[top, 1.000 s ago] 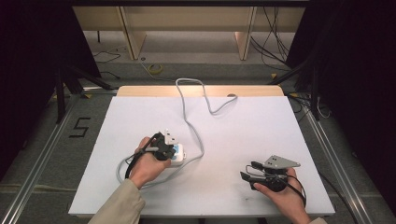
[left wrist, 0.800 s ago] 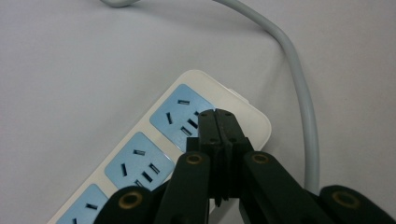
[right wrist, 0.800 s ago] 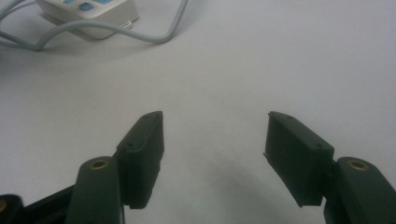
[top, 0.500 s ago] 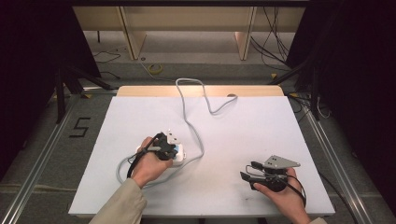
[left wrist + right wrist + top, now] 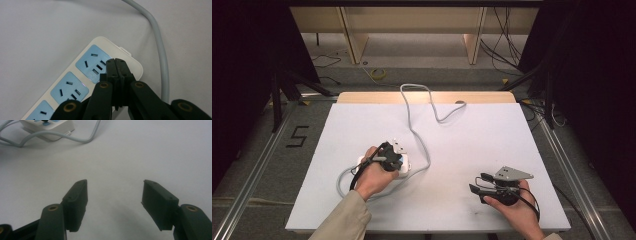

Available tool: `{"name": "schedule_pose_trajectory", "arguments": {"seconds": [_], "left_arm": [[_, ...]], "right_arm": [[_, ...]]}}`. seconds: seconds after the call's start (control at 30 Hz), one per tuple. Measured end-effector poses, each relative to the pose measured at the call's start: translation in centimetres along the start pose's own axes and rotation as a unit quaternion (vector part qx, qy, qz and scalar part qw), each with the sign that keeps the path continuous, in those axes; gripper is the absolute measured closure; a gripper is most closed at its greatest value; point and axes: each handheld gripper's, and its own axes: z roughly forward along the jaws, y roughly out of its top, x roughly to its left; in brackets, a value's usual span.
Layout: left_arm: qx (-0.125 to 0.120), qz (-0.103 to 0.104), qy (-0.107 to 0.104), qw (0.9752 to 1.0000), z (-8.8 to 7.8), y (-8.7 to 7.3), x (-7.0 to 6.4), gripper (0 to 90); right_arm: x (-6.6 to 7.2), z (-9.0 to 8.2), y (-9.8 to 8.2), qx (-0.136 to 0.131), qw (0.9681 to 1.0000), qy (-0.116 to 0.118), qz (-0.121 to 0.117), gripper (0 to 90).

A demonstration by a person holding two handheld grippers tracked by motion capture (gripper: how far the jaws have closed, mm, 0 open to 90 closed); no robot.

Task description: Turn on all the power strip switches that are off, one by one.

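While your left claw [image 5: 116,65] is shut tight, its tip rests on the power strip [image 5: 82,80] at the table's [image 5: 472,140] near left, maybe to press it; your right claw [image 5: 113,205] waits open.

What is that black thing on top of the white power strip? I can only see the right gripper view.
Observer: That's the left gripper. Its tips are over the last blue socket of the power strip.
Operator: Is it holding something?
Observer: No. In the left gripper view its jaws are shut together with nothing between them.
Operator: Where does the grey cable go?
Observer: In the high view the cable snakes away from the strip and loops up at the far edge of the table.
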Motion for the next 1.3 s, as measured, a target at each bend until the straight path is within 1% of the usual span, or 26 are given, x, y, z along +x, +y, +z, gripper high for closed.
{"name": "schedule_pose_trajectory", "arguments": {"seconds": [0.13, 0.17, 0.2, 0.33, 0.43, 0.5, 0.67, 0.97, 1.17, 1.3], "left_arm": [[-0.006, -0.007, -0.001, 1.0, 0.09, 0.11, -0.11, 89.9], [-0.005, -0.006, -0.002, 1.0, 0.11, 0.15, -0.1, 89.9], [0.0, -0.001, -0.002, 1.0, 0.08, 0.16, -0.04, 89.9], [-0.002, -0.009, -0.003, 1.0, 0.19, 0.17, -0.09, 89.9], [0.001, -0.007, -0.004, 1.0, 0.15, 0.18, -0.04, 89.9], [-0.001, -0.009, -0.003, 1.0, 0.18, 0.16, -0.07, 89.9], [0.004, -0.014, -0.003, 0.9999, 0.09, 0.14, -0.11, 89.9], [0.006, -0.005, 0.001, 1.0, 0.17, 0.1, -0.28, 90.0], [0.006, -0.016, -0.001, 0.9999, 0.23, 0.03, -0.24, 90.0], [0.008, -0.018, -0.005, 0.9998, 0.24, 0.02, -0.07, 90.0]], "right_arm": [[0.02, 0.02, 0.0, 0.0, 1.0, 0.0, -0.001, 38.1], [0.03, 0.02, 0.01, 0.0, 1.0, 0.0, -0.001, 38.1], [0.02, 0.03, 0.0, -0.001, 1.0, 0.0, -0.001, 38.1], [-0.01, -0.01, -0.01, 0.0, 1.0, 0.0, 0.0, 38.2], [0.0, -0.01, -0.01, 0.0, 1.0, 0.0, 0.0, 38.1], [0.02, 0.0, 0.0, 0.0, 1.0, 0.0, -0.001, 38.1], [0.0, -0.01, 0.0, 0.0, 1.0, 0.0, -0.001, 38.1], [0.02, -0.02, -0.02, 0.001, 1.0, 0.0, -0.001, 38.1], [0.04, -0.03, -0.01, -0.001, 1.0, 0.001, -0.002, 38.1], [0.05, -0.05, -0.01, -0.002, 1.0, 0.001, -0.002, 38.1]]}}
